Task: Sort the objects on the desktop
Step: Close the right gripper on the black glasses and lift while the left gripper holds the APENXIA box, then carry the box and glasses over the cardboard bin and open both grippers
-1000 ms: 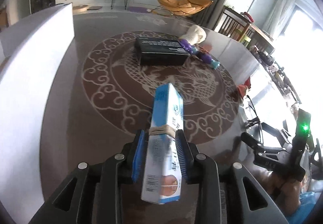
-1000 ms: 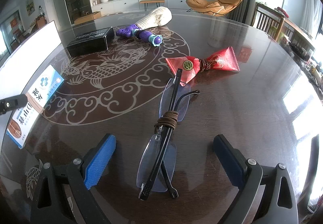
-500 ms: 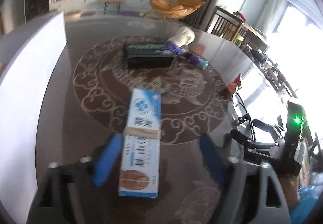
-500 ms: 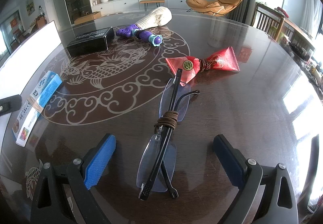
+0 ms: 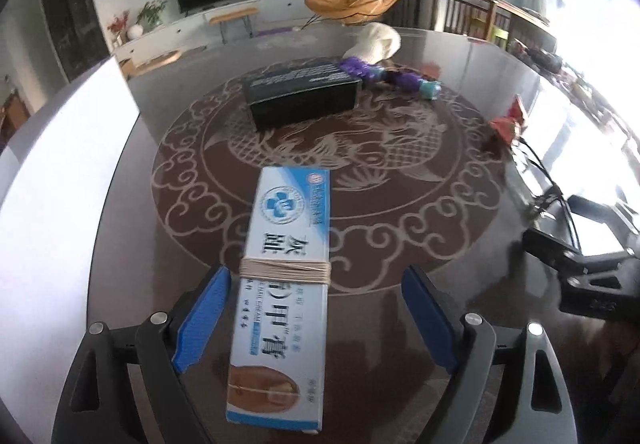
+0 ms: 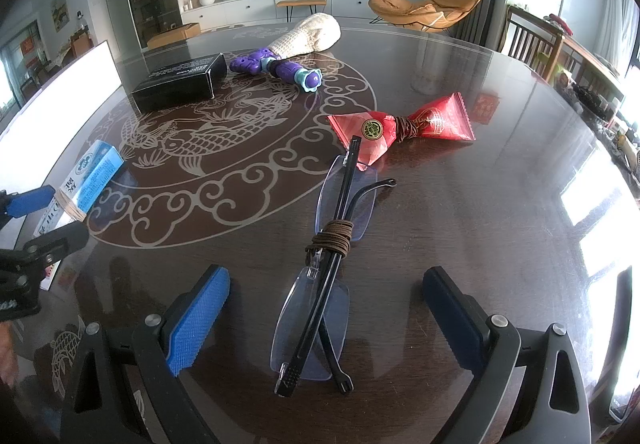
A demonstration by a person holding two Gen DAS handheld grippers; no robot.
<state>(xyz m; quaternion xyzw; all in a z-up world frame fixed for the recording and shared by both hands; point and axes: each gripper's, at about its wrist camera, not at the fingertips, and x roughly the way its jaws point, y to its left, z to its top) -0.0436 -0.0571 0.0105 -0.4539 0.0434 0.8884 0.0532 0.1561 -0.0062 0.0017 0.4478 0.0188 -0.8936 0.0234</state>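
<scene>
A blue and white cream box (image 5: pixel 286 276) with a rubber band lies flat on the dark table, between the jaws of my left gripper (image 5: pixel 314 318), which is open and not touching it. The box also shows at the left of the right wrist view (image 6: pixel 86 182). My right gripper (image 6: pixel 326 324) is open around folded glasses (image 6: pixel 330 268) bound with brown cord, which lie on the table. A red candy pouch (image 6: pixel 400 128), a black box (image 6: pixel 180 82), a purple toy (image 6: pixel 280 68) and a cream knitted item (image 6: pixel 308 36) lie farther off.
A tall white panel (image 5: pixel 52 204) stands along the table's left side. The table (image 6: pixel 480 224) is round and glossy with a carp pattern. Chairs and a sideboard stand beyond the right edge.
My left gripper has opened and let go of the cream box, which now lies flat on the table. The right gripper and glasses have not moved.
</scene>
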